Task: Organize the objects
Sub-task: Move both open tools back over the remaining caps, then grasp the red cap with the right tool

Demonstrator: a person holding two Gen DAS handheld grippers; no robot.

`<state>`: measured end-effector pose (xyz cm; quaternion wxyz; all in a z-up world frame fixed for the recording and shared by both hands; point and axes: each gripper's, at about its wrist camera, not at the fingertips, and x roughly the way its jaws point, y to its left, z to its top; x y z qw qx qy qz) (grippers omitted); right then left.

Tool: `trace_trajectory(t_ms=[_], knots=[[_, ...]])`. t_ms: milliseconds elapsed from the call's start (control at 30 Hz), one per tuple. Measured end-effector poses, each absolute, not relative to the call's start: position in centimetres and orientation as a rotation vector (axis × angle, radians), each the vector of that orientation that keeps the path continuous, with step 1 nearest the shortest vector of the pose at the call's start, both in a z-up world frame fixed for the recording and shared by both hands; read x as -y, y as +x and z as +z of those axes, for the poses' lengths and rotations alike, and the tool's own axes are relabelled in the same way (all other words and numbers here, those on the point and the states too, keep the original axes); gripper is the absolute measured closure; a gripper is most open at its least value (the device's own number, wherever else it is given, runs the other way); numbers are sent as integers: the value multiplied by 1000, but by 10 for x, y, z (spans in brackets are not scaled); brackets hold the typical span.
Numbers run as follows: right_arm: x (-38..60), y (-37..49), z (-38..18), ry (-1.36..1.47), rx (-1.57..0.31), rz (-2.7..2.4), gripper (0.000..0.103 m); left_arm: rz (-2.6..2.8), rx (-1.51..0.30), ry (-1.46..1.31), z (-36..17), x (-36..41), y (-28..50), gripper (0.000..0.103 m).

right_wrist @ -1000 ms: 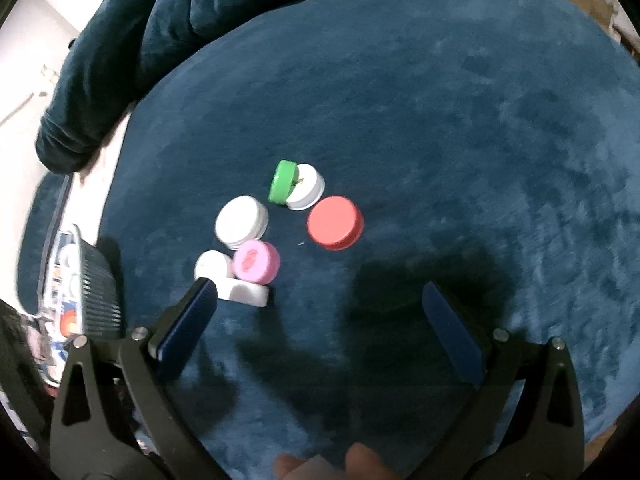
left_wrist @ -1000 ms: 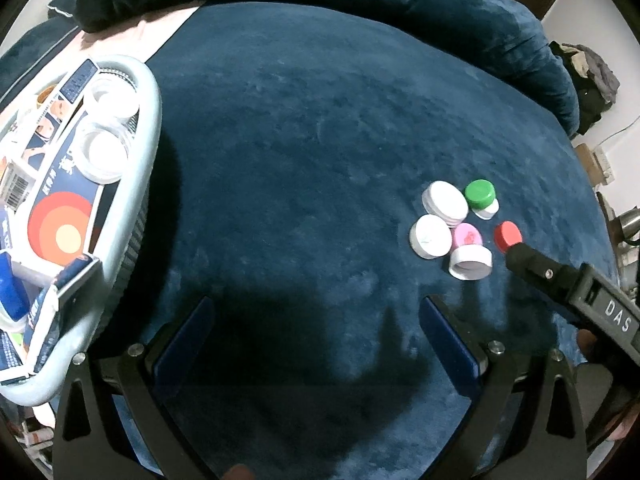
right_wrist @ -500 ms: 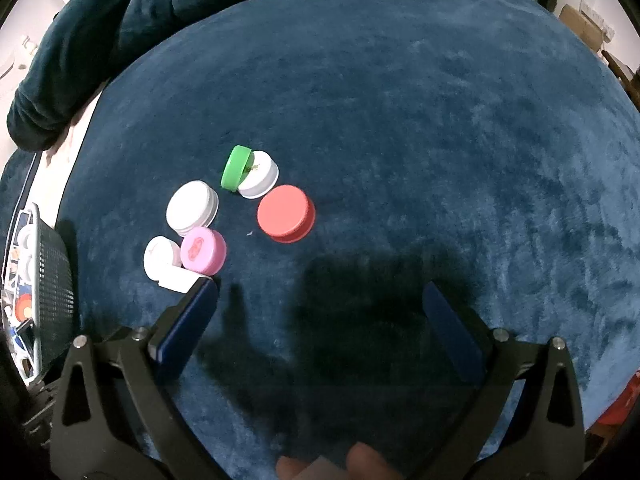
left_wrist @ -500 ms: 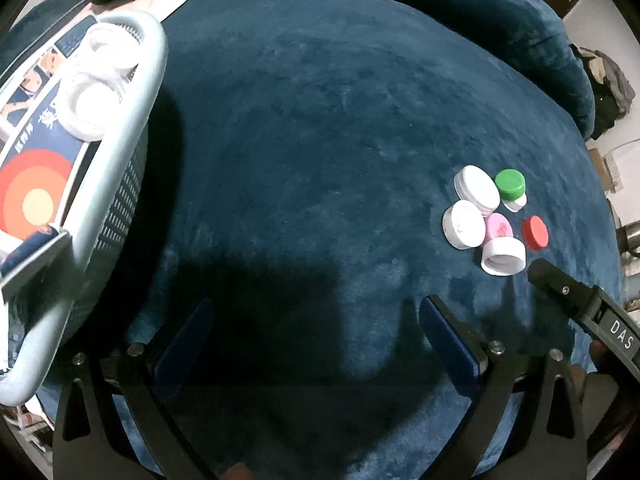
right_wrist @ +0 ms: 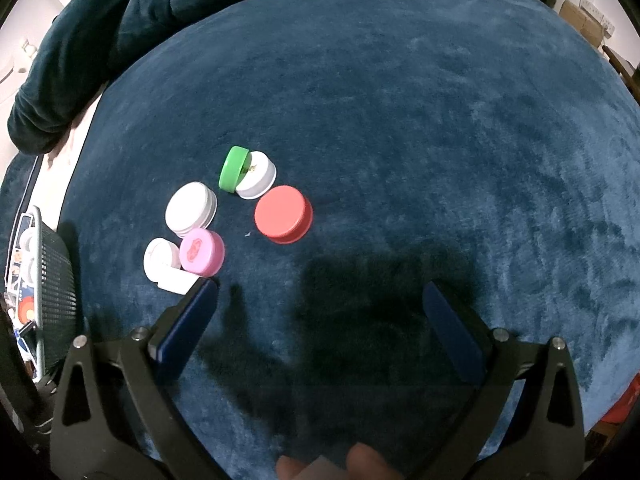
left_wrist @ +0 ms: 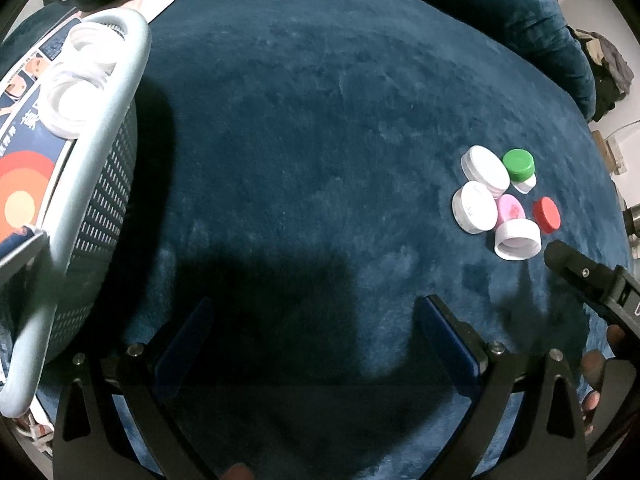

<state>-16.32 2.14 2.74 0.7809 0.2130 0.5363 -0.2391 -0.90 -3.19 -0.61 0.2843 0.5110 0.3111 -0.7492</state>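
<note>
**Operator:** Gripper status, right side?

**Technician:** Right gripper (right_wrist: 318,300) has its blue-padded fingers (right_wrist: 448,324) spread wide, with nothing between them. It hovers over the dark blue plush blanket (right_wrist: 420,100). The left pad tip sits just beside a white open-side-up plastic cap (right_wrist: 176,282) and overlaps its edge in the right wrist view; actual contact cannot be determined.

**Operator:** Left side?

**Technician:** Left gripper (left_wrist: 316,320) is likewise spread wide and holds nothing. It hangs over bare blanket, between the basket and the caps, well apart from the caps.

**Operator:** Location of the task items?

**Technician:** Seven plastic bottle caps form one loose cluster on the blanket. A round red cap (right_wrist: 283,214) lies flat, slightly apart from the others. A green cap (right_wrist: 233,169) stands on edge, leaning against a small white cap (right_wrist: 258,176). A large white ribbed cap (right_wrist: 191,209) touches a pink cap with a red mark (right_wrist: 201,251), which rests against a white flat cap (right_wrist: 160,258) and the open-side-up one.

**Operator:** Container?

**Technician:** A pale blue perforated plastic basket (left_wrist: 100,152) stands at the left edge of the blanket. It holds two white rings (left_wrist: 68,100) lying on printed cardboard packaging (left_wrist: 20,196).
</note>
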Motion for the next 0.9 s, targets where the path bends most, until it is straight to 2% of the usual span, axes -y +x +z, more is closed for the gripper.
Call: trace_trajectory(t_ms=[733,900], knots=[[5,-177,41,545,-1084,-562,0,-1986,-799,1397,-10,29,-14,0],[0,-162,41,412,-1078,-541,0,-1982,-792,1398,-10,27,-13,0]])
